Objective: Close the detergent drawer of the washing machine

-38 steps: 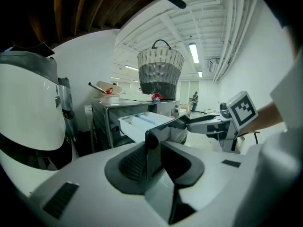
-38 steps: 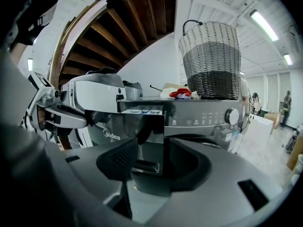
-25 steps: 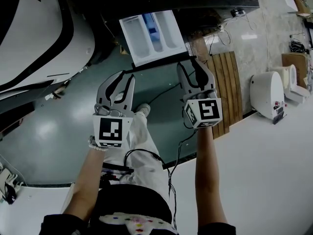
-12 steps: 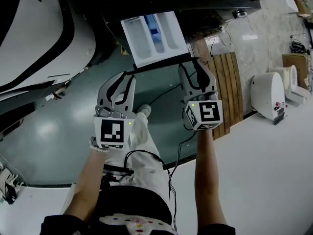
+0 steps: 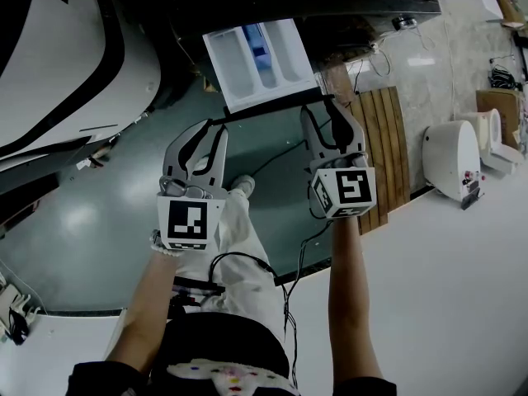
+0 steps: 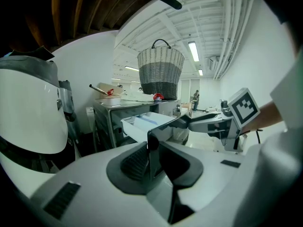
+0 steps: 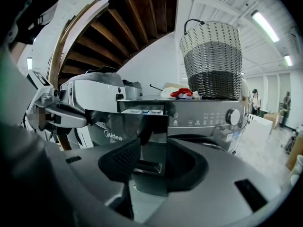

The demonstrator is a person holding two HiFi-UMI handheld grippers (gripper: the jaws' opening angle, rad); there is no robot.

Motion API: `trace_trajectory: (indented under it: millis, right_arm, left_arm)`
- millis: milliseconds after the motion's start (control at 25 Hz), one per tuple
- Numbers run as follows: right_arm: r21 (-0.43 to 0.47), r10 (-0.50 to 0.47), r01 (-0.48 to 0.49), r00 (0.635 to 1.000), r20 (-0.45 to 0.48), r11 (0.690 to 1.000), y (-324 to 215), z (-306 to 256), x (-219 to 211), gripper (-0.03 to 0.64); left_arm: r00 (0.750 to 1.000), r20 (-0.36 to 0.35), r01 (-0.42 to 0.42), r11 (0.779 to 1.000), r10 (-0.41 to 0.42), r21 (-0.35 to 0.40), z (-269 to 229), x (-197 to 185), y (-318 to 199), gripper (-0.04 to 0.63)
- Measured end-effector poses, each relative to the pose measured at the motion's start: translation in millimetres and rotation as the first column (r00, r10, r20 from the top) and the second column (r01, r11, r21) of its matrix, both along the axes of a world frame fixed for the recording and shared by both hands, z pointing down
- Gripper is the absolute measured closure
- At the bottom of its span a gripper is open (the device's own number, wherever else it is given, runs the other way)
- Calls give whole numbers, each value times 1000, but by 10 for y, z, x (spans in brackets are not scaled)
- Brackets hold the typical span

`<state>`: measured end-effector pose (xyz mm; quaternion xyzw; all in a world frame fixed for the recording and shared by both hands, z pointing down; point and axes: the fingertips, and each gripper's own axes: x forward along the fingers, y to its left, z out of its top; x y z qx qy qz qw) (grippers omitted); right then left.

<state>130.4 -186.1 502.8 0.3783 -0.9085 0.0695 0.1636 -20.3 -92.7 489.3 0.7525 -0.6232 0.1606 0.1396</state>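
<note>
The white detergent drawer [image 5: 260,60] stands pulled out of the grey washing machine [image 7: 208,117], its blue compartment showing. Its dark front panel [image 5: 272,108] runs across the near end. My left gripper [image 5: 210,129] is open at the panel's left end, whose thin edge [image 6: 151,145] stands between the jaws close to the ribbed left pad. My right gripper [image 5: 326,110] is open at the right end, where the panel [image 7: 128,126] fills the space ahead of the jaws. In the left gripper view, the right gripper [image 6: 222,124] reaches in from the right.
A wicker basket [image 7: 215,60] and a red cloth [image 7: 182,92] sit on top of the machine. A wooden slat mat [image 5: 384,147] and a white appliance [image 5: 452,159] lie to the right. A large white machine [image 5: 74,64] stands left. A cable [image 5: 272,155] trails over the floor.
</note>
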Motion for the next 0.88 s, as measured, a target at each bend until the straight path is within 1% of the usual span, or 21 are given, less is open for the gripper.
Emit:
trace_trajectory:
  millis: [360, 720, 880]
  right_arm:
    - [-14, 21, -21, 1000, 2, 1000, -66, 25, -51, 440]
    - [-17, 25, -25, 1000, -11, 1000, -115, 12, -92, 439]
    - [-19, 33, -34, 999, -16, 999, -181, 13, -155, 439]
  left_arm:
    - [1000, -2, 10, 1000, -10, 3, -6, -66, -74, 508]
    - [1000, 25, -5, 1000, 5, 4, -23, -103, -128, 508]
    - [1000, 15, 15, 1000, -15, 3, -23, -177, -195, 508]
